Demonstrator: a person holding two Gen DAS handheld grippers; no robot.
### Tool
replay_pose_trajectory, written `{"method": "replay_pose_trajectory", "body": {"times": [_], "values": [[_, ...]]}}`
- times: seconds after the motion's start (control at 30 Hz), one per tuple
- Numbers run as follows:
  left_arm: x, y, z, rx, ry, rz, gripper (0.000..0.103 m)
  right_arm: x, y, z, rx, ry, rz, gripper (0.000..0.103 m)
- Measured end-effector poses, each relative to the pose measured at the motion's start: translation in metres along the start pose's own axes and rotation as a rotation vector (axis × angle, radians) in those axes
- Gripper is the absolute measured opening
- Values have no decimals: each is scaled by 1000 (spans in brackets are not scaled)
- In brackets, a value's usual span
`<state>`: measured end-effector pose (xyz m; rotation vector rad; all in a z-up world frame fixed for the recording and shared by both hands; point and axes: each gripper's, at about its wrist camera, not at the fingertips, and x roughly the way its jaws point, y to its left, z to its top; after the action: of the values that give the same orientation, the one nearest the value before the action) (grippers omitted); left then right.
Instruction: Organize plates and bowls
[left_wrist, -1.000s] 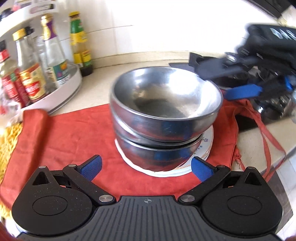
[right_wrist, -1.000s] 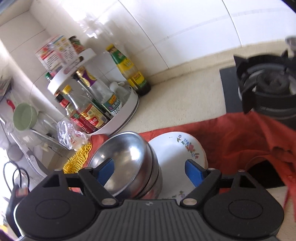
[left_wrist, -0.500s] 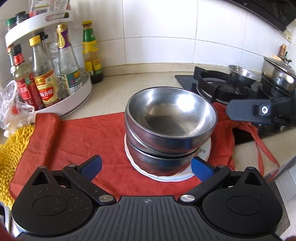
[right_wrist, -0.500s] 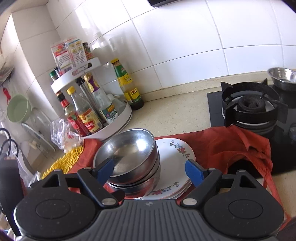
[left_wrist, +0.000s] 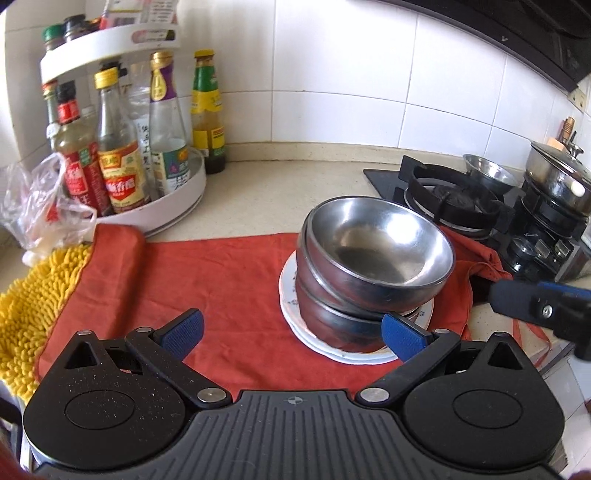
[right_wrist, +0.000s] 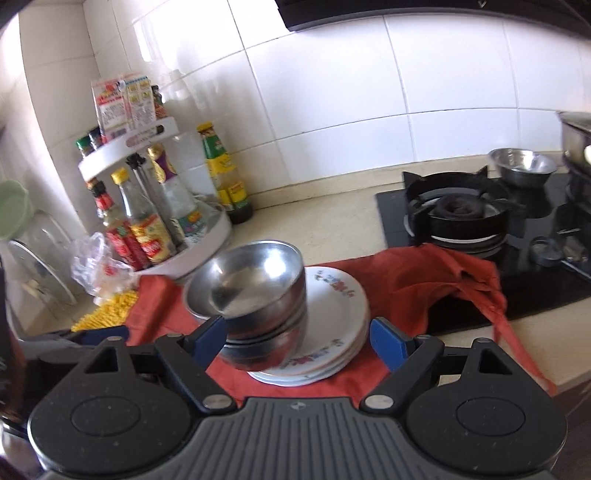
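Steel bowls (left_wrist: 373, 258) are nested on plate stack (right_wrist: 332, 314), prob. for compact storage. Left gripper (left_wrist: 291, 334) & right gripper (right_wrist: 297, 341): jaws wide apart, nothing held.

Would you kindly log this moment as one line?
left claw: open, empty | right claw: open, empty | steel bowls: stacked on plates | red cloth: underneath

Beige counter (left_wrist: 280, 192): red cloth (left_wrist: 221, 280) (plates atop), hob (left_wrist: 461, 206), bottle rack (left_wrist: 177, 199).

Bright daylight — tile glare, fisheye-warped edges.
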<state>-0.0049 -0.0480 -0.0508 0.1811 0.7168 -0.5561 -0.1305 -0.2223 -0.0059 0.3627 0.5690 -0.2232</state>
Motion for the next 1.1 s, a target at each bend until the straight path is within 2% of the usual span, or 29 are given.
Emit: {"method": "replay_pose_trajectory", "body": {"times": [0.47,0.87,1.1], "values": [[-15,-2,-10,-14,-22,-34,103,-1,6,-19,11,3,-88,83],[-29,-7,-11,-6,-58,7,103,-6,10,-19,24,-13,-71,84],[-40,-10,-13,15,-112,51,103,-10,13,-19,15,-22,-52,84]]}}
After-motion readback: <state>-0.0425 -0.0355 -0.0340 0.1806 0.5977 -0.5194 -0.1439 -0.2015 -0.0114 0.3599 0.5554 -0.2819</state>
